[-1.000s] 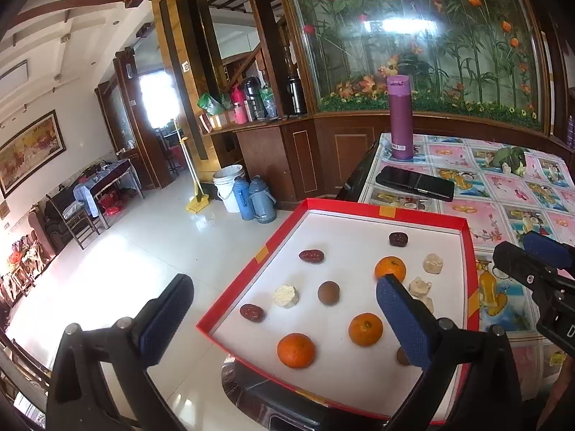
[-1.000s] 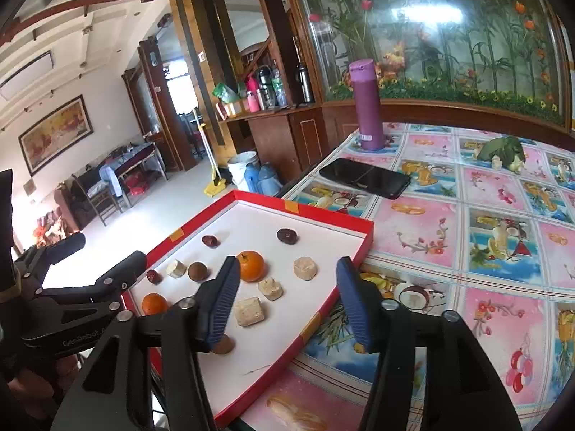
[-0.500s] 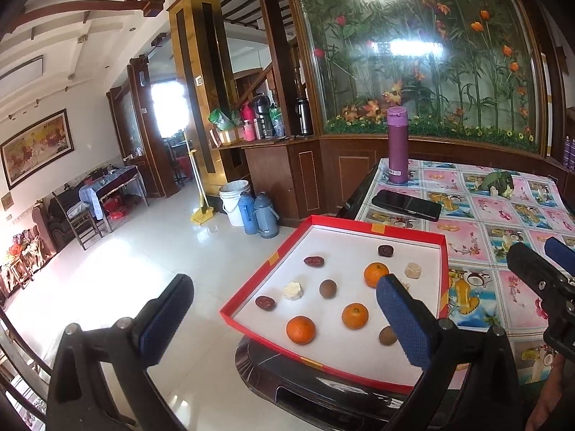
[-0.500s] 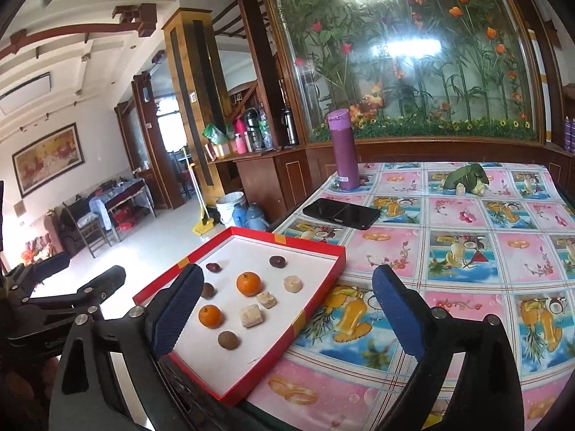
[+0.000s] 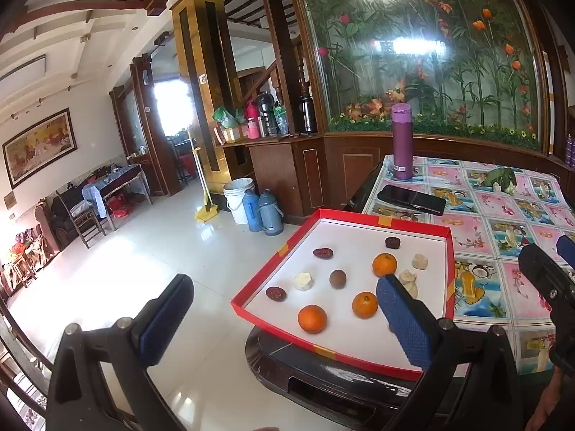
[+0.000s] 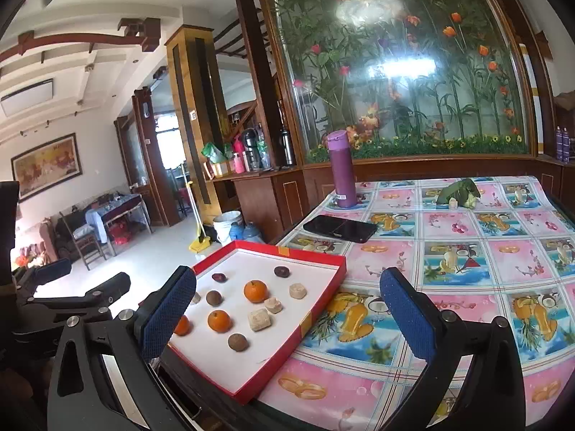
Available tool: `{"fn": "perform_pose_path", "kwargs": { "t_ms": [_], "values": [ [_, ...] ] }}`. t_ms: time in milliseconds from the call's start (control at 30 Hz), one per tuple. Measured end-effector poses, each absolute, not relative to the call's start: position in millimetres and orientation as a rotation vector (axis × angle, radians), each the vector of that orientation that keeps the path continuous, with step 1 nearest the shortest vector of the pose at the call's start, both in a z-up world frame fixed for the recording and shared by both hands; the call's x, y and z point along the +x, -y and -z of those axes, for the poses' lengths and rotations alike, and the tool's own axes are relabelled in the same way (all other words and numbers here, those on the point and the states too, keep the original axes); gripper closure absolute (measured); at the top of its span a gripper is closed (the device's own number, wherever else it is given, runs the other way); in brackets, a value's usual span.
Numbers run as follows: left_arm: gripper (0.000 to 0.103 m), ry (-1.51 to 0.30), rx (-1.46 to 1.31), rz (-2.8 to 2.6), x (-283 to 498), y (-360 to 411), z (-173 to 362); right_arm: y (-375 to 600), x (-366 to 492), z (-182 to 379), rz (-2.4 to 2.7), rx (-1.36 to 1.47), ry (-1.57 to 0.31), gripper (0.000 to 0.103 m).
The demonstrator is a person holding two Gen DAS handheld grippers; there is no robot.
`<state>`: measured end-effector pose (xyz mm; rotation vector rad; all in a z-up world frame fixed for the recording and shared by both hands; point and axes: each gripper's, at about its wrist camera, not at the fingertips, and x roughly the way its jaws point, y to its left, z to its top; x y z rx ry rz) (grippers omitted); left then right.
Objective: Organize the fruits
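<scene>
1. Now my right gripper (image 6: 287,318) hangs empty, its jaws having just been opening wide; my left gripper (image 5: 284,318) gapes empty too.
2. Fruits lie scattered in the red tray (image 6: 316,309); I'd approach one orange (image 6: 255,291) squarely, avoiding neighbours.

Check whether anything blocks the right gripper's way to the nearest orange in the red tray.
Nothing visible does. The right gripper is open and empty, held back above the red tray. The nearest orange lies on the tray floor, clear of the pale block and the brown round fruit beside it.
</scene>
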<state>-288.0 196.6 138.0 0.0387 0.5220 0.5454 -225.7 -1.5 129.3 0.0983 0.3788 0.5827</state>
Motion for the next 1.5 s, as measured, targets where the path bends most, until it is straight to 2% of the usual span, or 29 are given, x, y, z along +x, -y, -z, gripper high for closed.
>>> {"fn": "perform_pose_path", "kwargs": {
  "t_ms": [1500],
  "values": [
    [0.000, -0.618, -0.014, -0.533, -245.2, -264.4, -91.8, -67.9, -186.0, -97.7, -0.579, 0.036, -0.531, 0.000]
  ]
}}
